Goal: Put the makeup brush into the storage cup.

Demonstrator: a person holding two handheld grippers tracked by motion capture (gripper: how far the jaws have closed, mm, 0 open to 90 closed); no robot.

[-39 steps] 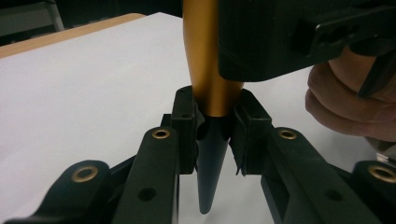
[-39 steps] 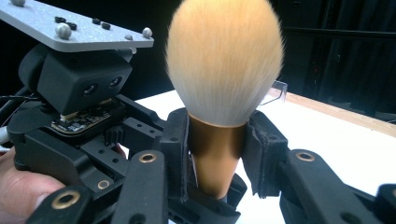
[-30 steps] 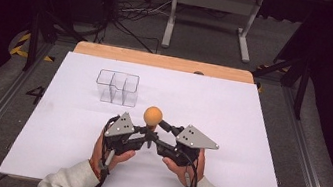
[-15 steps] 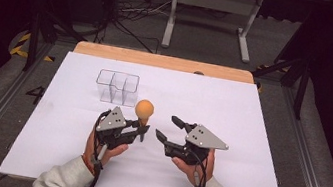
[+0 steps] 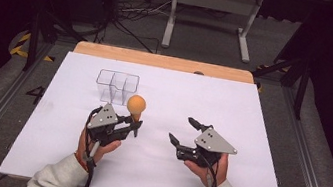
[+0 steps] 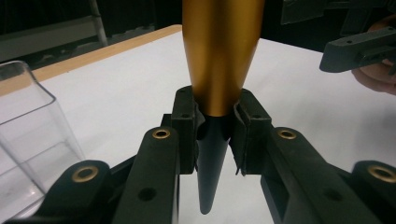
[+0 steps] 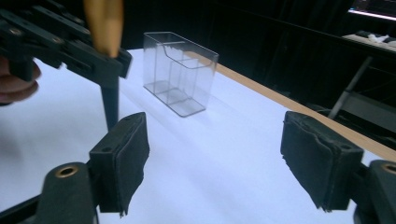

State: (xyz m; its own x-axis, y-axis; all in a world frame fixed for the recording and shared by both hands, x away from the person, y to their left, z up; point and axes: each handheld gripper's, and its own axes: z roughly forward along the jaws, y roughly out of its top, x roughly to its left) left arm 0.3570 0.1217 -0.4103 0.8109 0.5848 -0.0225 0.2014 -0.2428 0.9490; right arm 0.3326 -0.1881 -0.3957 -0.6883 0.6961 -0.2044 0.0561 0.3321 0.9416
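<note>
Two grippers and one held object on a white sheet (image 5: 261, 118) covering the table.

Item 1, far left: clear plastic organiser (image 5: 116, 86), open-topped, divided into compartments, standing upright on the sheet toward its far-left part. Seen in the left gripper view as a transparent wall (image 6: 28, 126) at the left edge; in the right gripper view as a box (image 7: 180, 72) beyond the other hand.

Item 2, left of centre: left gripper (image 5: 133, 125), jaws clamped on the lower end of the object where gold meets black (image 6: 215, 112). Held in the person's left hand (image 5: 95, 148).

Item 3: orange-gold top (image 5: 136, 104), round head above, tapering body, black pointed tip (image 6: 210, 177) hanging below the pads, clear of the sheet. Held upright, just in front of the organiser, not touching it.

Item 4, right of centre: right gripper (image 5: 183, 130), well apart from the left one, jaws spread wide after just opening, nothing between the pads (image 7: 123, 158). Held in the person's right hand (image 5: 208, 168).
</note>
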